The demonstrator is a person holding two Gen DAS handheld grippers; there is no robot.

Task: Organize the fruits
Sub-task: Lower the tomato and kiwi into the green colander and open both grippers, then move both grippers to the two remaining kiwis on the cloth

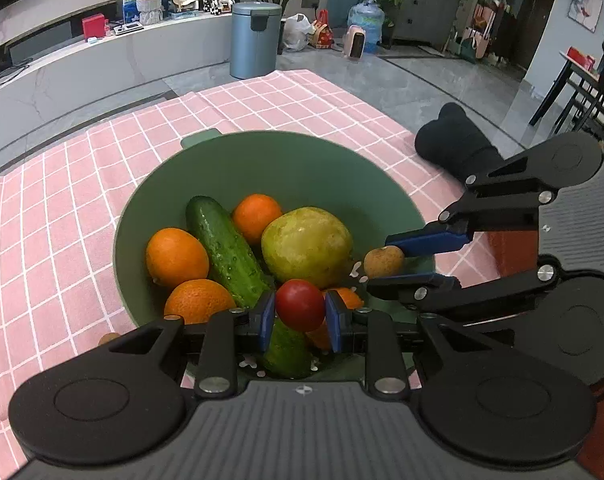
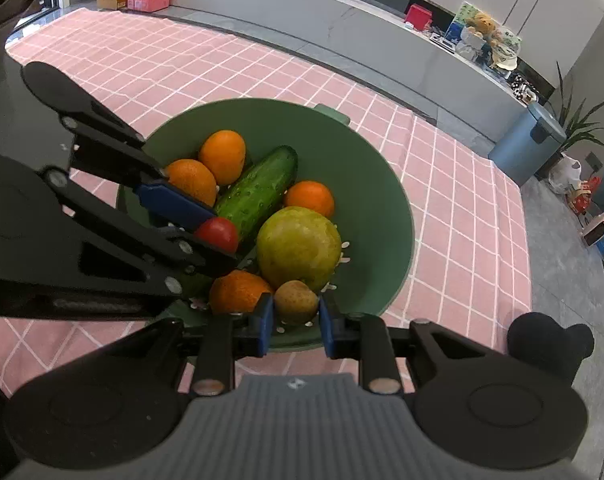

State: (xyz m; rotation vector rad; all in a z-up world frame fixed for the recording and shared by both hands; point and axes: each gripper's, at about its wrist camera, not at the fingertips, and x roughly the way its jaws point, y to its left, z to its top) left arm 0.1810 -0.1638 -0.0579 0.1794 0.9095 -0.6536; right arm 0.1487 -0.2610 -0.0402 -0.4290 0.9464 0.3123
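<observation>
Nearly done: left gripper (image 1: 300, 316) clasps a tomato (image 1: 300, 305), right gripper (image 2: 294, 322) a small brown fruit (image 2: 295, 302), both over the filled green bowl (image 1: 302, 160)

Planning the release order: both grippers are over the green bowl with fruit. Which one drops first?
Probably left. The left gripper holds the red tomato over the middle of the green bowl, above the cucumber. The right gripper holds the small brown fruit nearer the rim.

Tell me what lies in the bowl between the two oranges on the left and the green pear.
A cucumber lies lengthwise between the oranges and the pear inside the green bowl, clearest in the left wrist view.
</observation>
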